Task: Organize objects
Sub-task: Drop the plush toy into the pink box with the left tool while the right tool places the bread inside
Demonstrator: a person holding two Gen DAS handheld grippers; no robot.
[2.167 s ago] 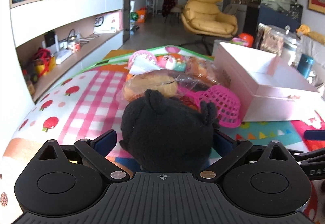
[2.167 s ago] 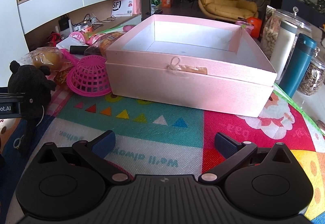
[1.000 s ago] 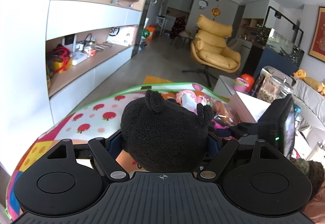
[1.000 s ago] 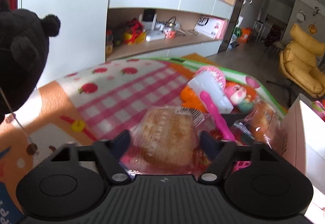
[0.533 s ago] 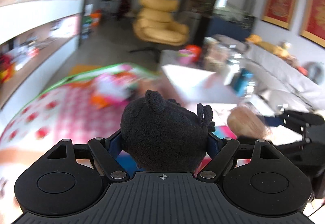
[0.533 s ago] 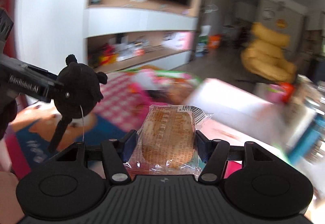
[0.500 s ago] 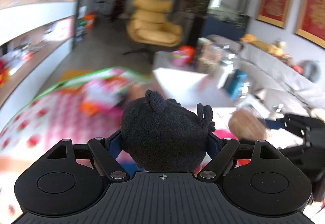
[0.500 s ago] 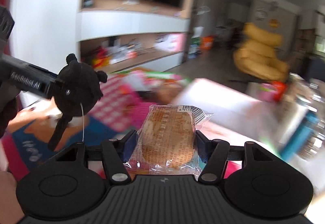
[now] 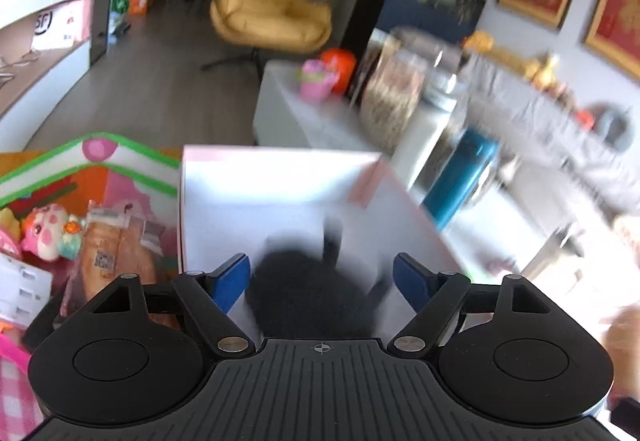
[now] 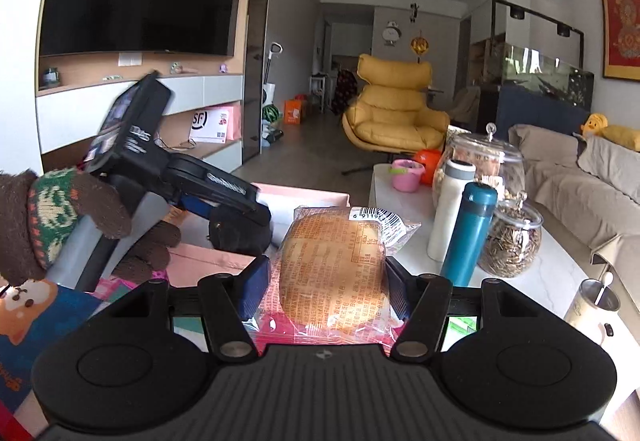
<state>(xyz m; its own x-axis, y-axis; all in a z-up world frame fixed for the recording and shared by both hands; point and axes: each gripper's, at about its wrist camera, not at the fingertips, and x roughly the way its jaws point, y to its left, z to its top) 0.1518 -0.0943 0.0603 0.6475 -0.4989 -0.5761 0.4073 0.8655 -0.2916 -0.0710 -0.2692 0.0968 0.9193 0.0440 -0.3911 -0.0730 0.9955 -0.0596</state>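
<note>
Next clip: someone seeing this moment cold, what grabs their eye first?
Probably the wrapped bun filling the middle of the right wrist view, clamped in the right tongs. Next, the blurred black plush toy between the left tongs' spread fingers, over the open pink box. Behind, a yellow armchair.

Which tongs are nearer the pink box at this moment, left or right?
Left. The left tongs hang right above the pink box, open, with the blurred black plush toy between them. The right tongs, shut on the wrapped bun, sit beside the box.
</note>
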